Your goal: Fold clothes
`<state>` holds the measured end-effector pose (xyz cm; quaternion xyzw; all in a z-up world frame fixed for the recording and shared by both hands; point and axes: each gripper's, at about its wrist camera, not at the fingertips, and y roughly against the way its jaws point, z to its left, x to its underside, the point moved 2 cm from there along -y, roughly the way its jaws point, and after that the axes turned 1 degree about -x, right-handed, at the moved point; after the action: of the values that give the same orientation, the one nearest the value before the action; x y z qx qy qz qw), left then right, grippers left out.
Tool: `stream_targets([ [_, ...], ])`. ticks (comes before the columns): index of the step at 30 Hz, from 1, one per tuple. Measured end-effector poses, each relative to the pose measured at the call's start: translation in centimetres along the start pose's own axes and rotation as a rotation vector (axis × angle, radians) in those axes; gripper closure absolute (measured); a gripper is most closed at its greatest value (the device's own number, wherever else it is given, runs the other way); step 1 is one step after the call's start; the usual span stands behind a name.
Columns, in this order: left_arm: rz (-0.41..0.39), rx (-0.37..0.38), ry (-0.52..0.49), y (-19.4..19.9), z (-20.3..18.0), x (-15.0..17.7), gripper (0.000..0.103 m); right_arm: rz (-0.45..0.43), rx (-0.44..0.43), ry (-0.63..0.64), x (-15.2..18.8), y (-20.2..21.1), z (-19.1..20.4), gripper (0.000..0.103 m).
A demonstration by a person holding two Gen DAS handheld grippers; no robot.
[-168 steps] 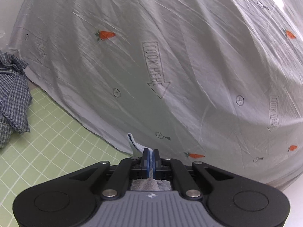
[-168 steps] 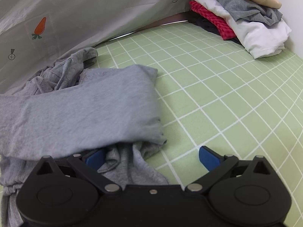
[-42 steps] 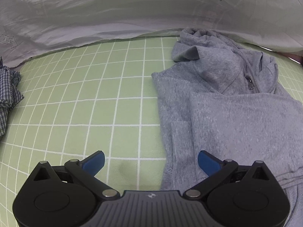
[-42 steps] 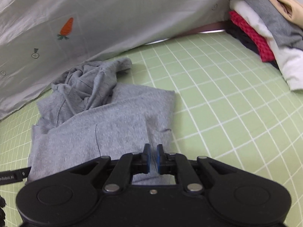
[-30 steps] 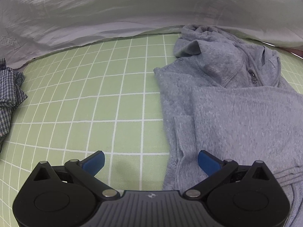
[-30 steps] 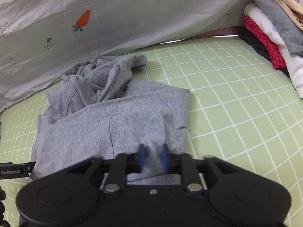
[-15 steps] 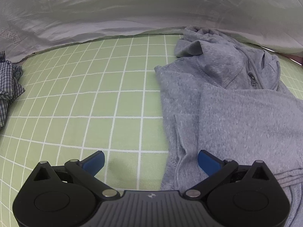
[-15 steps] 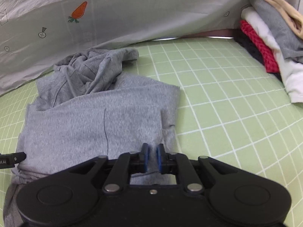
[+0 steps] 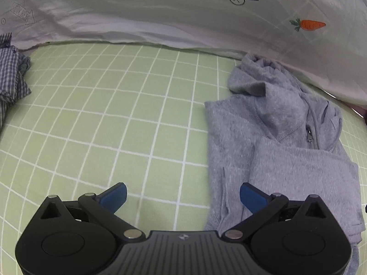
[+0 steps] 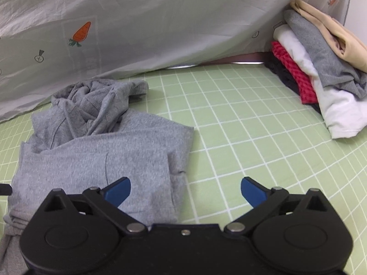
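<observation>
A grey zip hoodie (image 9: 286, 151) lies partly folded on the green gridded mat (image 9: 114, 114), its hood bunched at the far end. My left gripper (image 9: 183, 194) is open over the hoodie's left edge; its right fingertip hangs above grey cloth, its left above bare mat. In the right wrist view the hoodie (image 10: 103, 155) fills the lower left. My right gripper (image 10: 185, 189) has its jaws opening wide over the hoodie's right edge, the pads off the cloth, with that edge lying on the mat below the gap.
A pale sheet with carrot prints (image 10: 160, 23) hangs along the mat's far side. A stack of folded clothes (image 10: 321, 68) sits at the right. A crumpled blue checked shirt (image 9: 11, 80) lies at the far left.
My right gripper, shut on the hoodie's near edge half a second ago, has opened and let it go. The left wrist view has shifted left; its gripper stayed open.
</observation>
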<state>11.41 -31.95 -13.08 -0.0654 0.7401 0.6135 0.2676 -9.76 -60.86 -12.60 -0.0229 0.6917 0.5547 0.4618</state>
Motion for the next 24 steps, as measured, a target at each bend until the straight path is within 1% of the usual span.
stream_targets([
  [6, -0.048, -0.012, 0.001, -0.6, -0.5, -4.4, 0.0, -0.036, -0.019, 0.006, -3.0, -1.5, -0.1, 0.0],
  [8, -0.059, -0.007, 0.004, -1.2, -0.9, -6.2, 0.0, -0.049, -0.026, 0.024, -4.6, -2.4, 0.2, 0.0],
  [12, -0.094, -0.002, 0.003, -2.4, -2.5, -10.1, 0.0, -0.069, -0.056, 0.016, -8.1, -5.1, 0.7, 0.0],
  [15, -0.124, 0.011, 0.075, -3.5, -3.9, -13.3, 0.0, -0.095, -0.077, 0.008, -11.3, -7.6, 1.4, 0.0],
  [16, -0.133, 0.026, 0.093, -4.0, -4.4, -14.3, 0.0, -0.103, -0.081, 0.004, -12.4, -8.5, 1.6, 0.0],
  [18, -0.132, 0.041, 0.088, -5.3, -5.5, -15.7, 0.0, -0.113, -0.077, -0.008, -14.2, -10.2, 2.1, 0.0],
  [20, -0.111, 0.031, 0.057, -7.1, -6.8, -16.7, 0.0, -0.097, -0.082, 0.008, -15.6, -12.5, 2.8, 0.0],
  [22, -0.08, 0.018, 0.019, -8.9, -7.9, -17.3, 0.0, -0.051, -0.066, 0.035, -16.0, -15.0, 3.4, 0.0],
  [24, -0.041, -0.007, -0.023, -10.4, -8.5, -17.1, 0.0, -0.007, -0.06, 0.058, -15.7, -17.0, 3.9, 0.0],
])
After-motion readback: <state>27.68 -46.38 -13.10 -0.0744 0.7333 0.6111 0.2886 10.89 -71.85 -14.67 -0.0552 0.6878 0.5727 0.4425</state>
